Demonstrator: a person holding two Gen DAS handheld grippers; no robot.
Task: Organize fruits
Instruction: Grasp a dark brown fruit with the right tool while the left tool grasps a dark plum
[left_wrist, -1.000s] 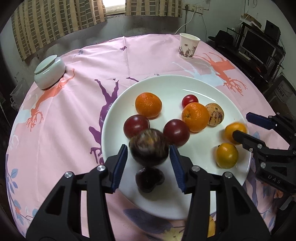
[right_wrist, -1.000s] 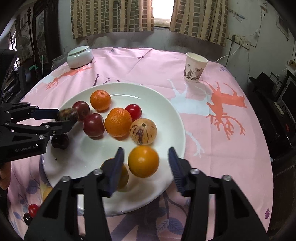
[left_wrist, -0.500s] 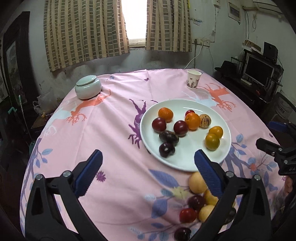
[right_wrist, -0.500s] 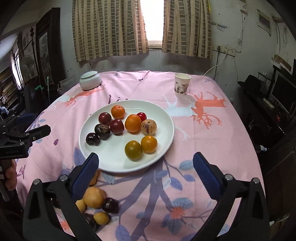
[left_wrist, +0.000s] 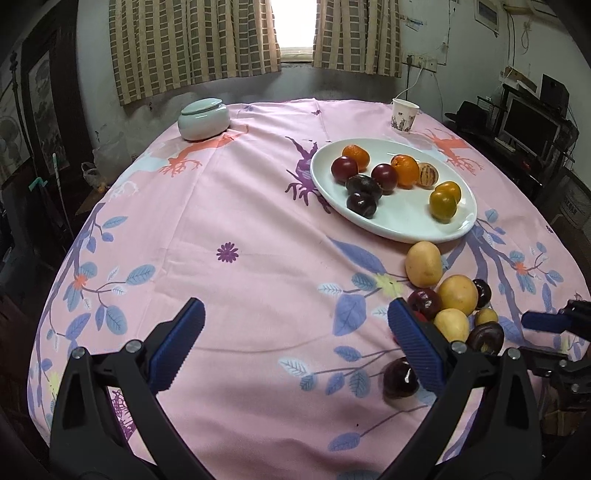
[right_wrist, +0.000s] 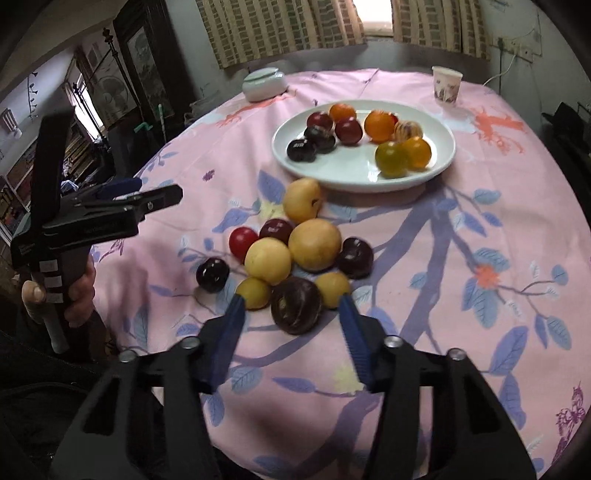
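Right gripper (right_wrist: 291, 301) jaws just closing, still apart, nothing pinched; dark plum (right_wrist: 296, 305) lies at 12 o'clock between tips. Left gripper (left_wrist: 295, 325) spread wide, farther off.

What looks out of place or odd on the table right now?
Nothing is spilled or damaged. A loose cluster of yellow and dark purple fruits lies on the pink floral tablecloth beside the white oval plate, which already holds sorted fruit. One dark plum sits apart to the cluster's left. The white paper cup stands upright.
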